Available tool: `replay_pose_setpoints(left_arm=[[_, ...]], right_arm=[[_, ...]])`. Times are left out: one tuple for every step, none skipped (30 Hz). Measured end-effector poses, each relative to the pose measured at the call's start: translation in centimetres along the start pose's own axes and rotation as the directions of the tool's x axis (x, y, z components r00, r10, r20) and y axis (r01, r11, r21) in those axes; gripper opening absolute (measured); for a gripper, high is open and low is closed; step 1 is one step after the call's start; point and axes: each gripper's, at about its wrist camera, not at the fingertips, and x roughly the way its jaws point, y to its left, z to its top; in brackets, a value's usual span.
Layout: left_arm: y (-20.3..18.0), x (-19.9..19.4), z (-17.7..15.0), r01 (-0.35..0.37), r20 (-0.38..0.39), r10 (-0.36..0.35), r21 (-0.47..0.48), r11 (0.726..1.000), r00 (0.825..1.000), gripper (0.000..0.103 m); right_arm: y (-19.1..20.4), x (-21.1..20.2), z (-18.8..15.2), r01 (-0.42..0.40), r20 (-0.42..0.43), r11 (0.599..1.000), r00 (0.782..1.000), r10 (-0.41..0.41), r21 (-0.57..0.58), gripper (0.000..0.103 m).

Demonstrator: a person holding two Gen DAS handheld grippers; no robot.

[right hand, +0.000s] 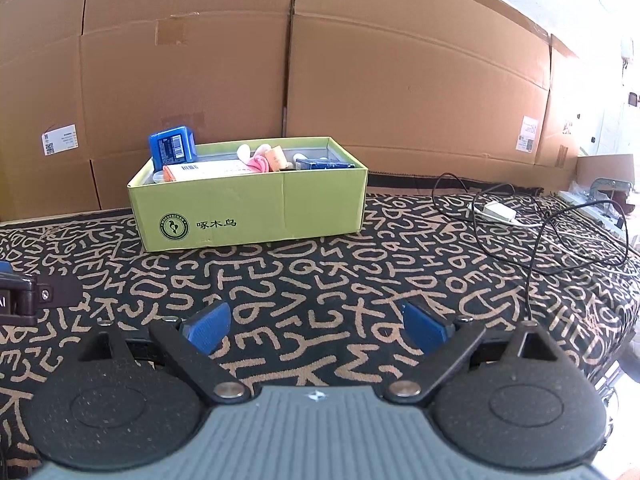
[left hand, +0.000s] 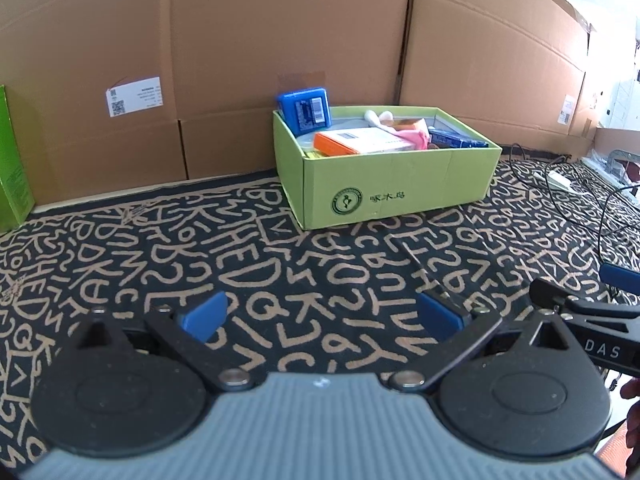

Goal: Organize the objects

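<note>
A green cardboard box (left hand: 392,184) (right hand: 248,208) stands on the patterned cloth near the back wall. It holds a blue case (left hand: 305,109) (right hand: 173,147) leaning at its far left corner, an orange-and-white packet (left hand: 360,140) (right hand: 208,170), a pink item (left hand: 416,136) (right hand: 258,164) and a dark blue packet (left hand: 456,138) (right hand: 326,165). My left gripper (left hand: 324,316) is open and empty, well in front of the box. My right gripper (right hand: 316,326) is open and empty, also short of the box. The right gripper's body shows at the right edge of the left wrist view (left hand: 592,320).
Brown cardboard boxes (left hand: 280,40) (right hand: 360,80) wall the back. A green box (left hand: 10,160) stands at the far left. Black cables (right hand: 540,232) and a white adapter (right hand: 498,211) lie on the cloth at the right. The left gripper's body shows at the left edge of the right wrist view (right hand: 24,294).
</note>
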Motion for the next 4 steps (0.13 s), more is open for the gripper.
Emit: replay_pose_setpoints(left_arm=[[-0.03, 0.03, -0.04, 0.004, -0.002, -0.004, 0.0, 1.0, 1.0, 0.103], [-0.05, 0.02, -0.05, 0.006, -0.003, -0.006, -0.001, 1.0, 1.0, 0.103], [-0.07, 0.0, -0.06, 0.005, -0.003, -0.005, -0.001, 1.0, 1.0, 0.103], [-0.06, -0.01, -0.08, 0.004, -0.002, -0.004, 0.0, 1.0, 1.0, 0.103]], right_arm=[[0.02, 0.05, -0.06, -0.001, -0.003, 1.0, 1.0, 0.001, 0.001, 0.096], [0.04, 0.12, -0.11, -0.003, -0.007, 1.0, 1.0, 0.003, 0.003, 0.096], [0.05, 0.2, -0.14, -0.007, -0.008, 1.0, 1.0, 0.007, 0.003, 0.096], [0.06, 0.26, -0.17, -0.011, -0.009, 1.0, 1.0, 0.011, 0.002, 0.096]])
